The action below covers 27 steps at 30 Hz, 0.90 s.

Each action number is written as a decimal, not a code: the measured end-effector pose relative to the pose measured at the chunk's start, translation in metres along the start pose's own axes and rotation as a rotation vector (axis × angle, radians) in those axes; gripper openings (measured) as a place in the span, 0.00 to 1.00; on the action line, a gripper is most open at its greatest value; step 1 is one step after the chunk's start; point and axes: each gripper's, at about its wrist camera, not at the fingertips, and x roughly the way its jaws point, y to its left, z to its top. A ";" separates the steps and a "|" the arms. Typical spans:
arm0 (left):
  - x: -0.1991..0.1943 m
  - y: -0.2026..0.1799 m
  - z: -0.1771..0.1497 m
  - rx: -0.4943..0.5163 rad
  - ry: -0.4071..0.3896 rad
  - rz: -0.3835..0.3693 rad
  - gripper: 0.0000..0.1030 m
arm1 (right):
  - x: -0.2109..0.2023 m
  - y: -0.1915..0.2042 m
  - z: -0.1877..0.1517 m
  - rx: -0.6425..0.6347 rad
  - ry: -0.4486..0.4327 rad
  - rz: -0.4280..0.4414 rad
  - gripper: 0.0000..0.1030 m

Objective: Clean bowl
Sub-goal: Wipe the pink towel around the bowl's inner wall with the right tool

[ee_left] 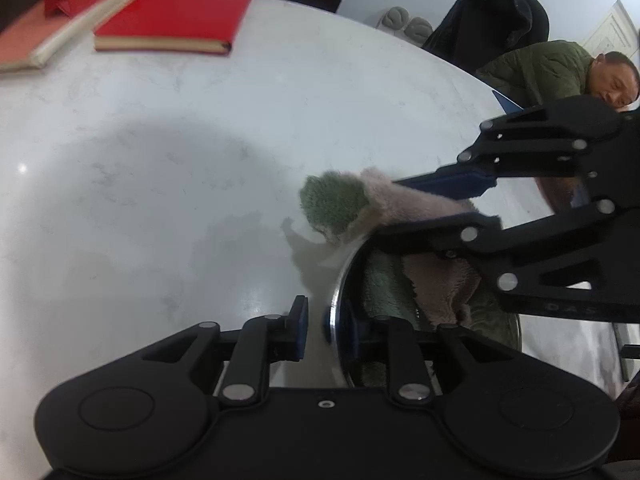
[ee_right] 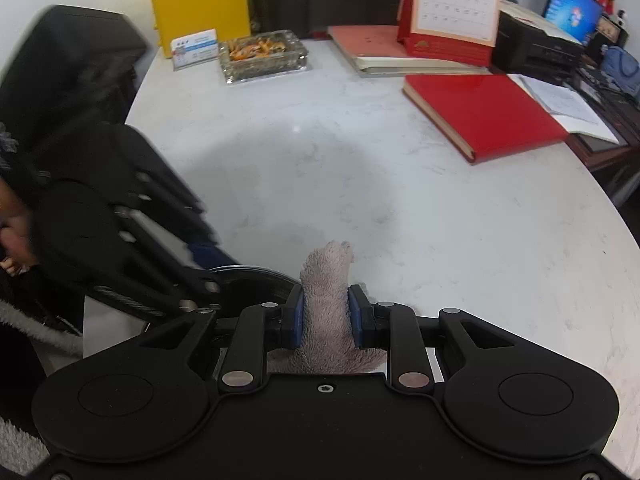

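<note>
Two tongs work at one bowl near the close edge of the pale marble surface (ee_right: 400, 208). The left tongs (ee_left: 324, 330) are narrowed on the rim of the metal bowl (ee_left: 340, 280): one blue pad sits inside the rim, while the outer pad shows a sliver of gap, so firm contact there cannot be confirmed. The right tongs (ee_right: 323, 316) pinch a fluffy cloth (ee_right: 324, 300), pink-grey on one side and green on the other, both pads pressed into its pile. In the left wrist view the cloth spills over the bowl's far rim and fills much of the inside, a green corner poking out onto the surface.

Farther out on the surface, a glass ashtray (ee_right: 264, 56) holds orange scraps, too small to identify, with a small card stand (ee_right: 195, 48) just beside it. A red book (ee_right: 484, 114) lies well apart from the bowl, a desk calendar (ee_right: 452, 8) standing on other books behind it. A person in a green jacket (ee_left: 540, 70) sits beyond the surface's edge.
</note>
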 end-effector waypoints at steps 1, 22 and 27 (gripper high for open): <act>0.000 -0.002 -0.001 -0.009 -0.009 0.008 0.19 | 0.000 -0.001 -0.001 0.024 -0.001 0.001 0.21; 0.001 -0.004 -0.004 -0.115 -0.002 0.038 0.23 | -0.018 -0.031 -0.051 0.465 -0.040 -0.010 0.21; 0.001 -0.002 -0.006 -0.131 0.003 0.029 0.24 | -0.031 -0.024 -0.079 0.572 -0.002 0.021 0.22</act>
